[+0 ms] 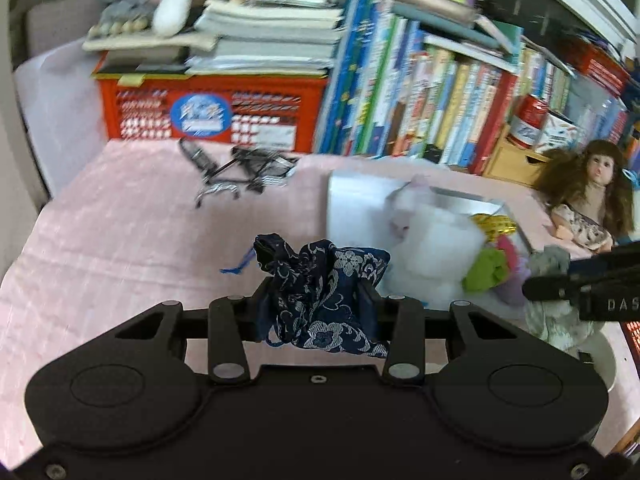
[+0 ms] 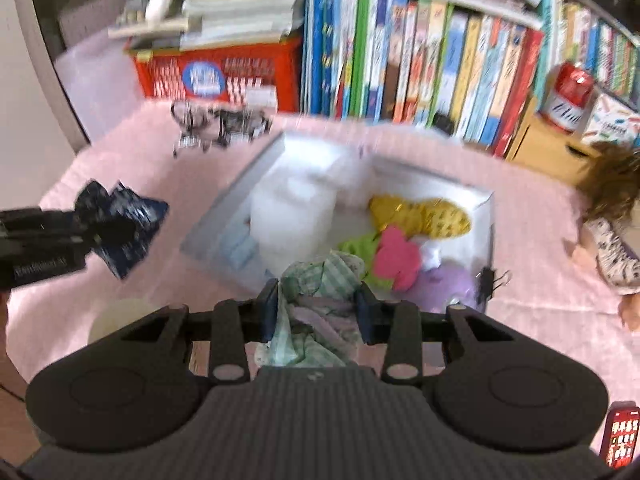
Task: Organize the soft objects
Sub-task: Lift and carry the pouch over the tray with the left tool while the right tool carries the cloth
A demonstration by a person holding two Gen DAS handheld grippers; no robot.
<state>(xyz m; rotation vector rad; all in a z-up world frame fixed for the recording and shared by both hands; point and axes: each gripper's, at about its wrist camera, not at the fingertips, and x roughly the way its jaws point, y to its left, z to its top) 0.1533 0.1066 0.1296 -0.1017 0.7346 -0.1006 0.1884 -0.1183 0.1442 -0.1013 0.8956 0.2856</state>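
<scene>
- The counter (image 2: 540, 240), under a pink cloth, carries everything; a wall of books (image 2: 440, 60) and a red crate (image 2: 224, 76) stand at its far side.
- The white box (image 2: 486, 216) lies open near the middle, already holding a white plush (image 2: 292, 216), a yellow pouch (image 2: 420, 214), and pink, green and purple soft pieces.
- The box sits directly ahead of and below the right claw (image 2: 318, 304), but ahead and to the right of the left claw (image 1: 320, 300), so the right one is judged nearer to it.
- The right claw is clamped on a green checked cloth bundle (image 2: 320, 280), hanging just above the box's near edge.
- The left claw is clamped on a navy floral pouch (image 1: 324, 284), held over bare pink cloth just beside the box's left wall.
- Judgement: the green bundle needs only a short drop forward; the navy pouch must travel rightward first.
</scene>
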